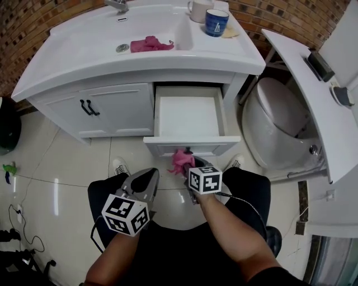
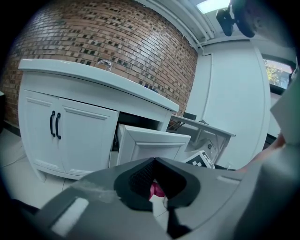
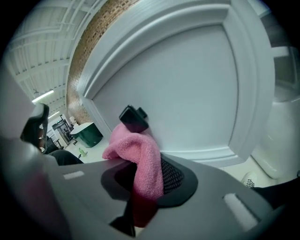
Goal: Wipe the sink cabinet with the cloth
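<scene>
The white sink cabinet (image 1: 117, 109) has its drawer (image 1: 190, 117) pulled open. My right gripper (image 1: 192, 166) is shut on a pink cloth (image 1: 180, 161), which it holds against the drawer's front panel (image 1: 168, 148). In the right gripper view the cloth (image 3: 140, 154) bunches out of the gripper (image 3: 145, 173) against the panel (image 3: 187, 93), just under its black handle (image 3: 133, 119). My left gripper (image 1: 146, 180) hangs to the left of it, lower than the drawer, shut and holding nothing. In its own view the left gripper (image 2: 152, 180) points at the drawer front (image 2: 150, 145).
A second pink cloth (image 1: 150, 43) lies in the basin near the faucet (image 1: 117, 5). A blue mug (image 1: 216, 22) and a white mug (image 1: 198, 10) stand on the counter. A toilet (image 1: 274, 128) stands right of the cabinet, a dark bin (image 1: 8, 125) at far left.
</scene>
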Demonstrator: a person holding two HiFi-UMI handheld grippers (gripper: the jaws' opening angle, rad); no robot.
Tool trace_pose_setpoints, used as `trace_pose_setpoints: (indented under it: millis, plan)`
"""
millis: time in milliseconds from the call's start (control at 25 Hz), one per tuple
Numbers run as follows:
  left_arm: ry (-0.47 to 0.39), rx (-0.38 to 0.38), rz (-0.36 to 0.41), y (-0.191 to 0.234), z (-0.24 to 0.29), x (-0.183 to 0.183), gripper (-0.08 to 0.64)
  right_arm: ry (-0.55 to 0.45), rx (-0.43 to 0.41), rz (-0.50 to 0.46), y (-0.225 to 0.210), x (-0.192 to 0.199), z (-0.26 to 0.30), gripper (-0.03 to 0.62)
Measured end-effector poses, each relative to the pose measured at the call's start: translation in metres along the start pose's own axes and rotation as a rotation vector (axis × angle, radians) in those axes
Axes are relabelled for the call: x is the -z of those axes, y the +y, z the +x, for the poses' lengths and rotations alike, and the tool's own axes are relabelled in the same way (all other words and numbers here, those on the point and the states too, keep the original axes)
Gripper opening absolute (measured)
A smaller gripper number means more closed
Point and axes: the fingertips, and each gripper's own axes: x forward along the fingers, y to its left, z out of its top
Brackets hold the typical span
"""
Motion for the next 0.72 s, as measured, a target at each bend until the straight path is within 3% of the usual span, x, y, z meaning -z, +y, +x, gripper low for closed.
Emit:
trace_pose_setpoints:
  millis: [480,720]
  plan:
    - [-0.008,0.045,0.010,-0.025,0.020,-0.008,0.006,-0.050,0.158,0.091,-0.081,-0.011,-0.052,0.081]
    - [-0.006,0.057,0.016,-0.034,0.029,-0.010,0.006,-0.081,0.183,0.106,-0.103,-0.014,-0.069,0.081]
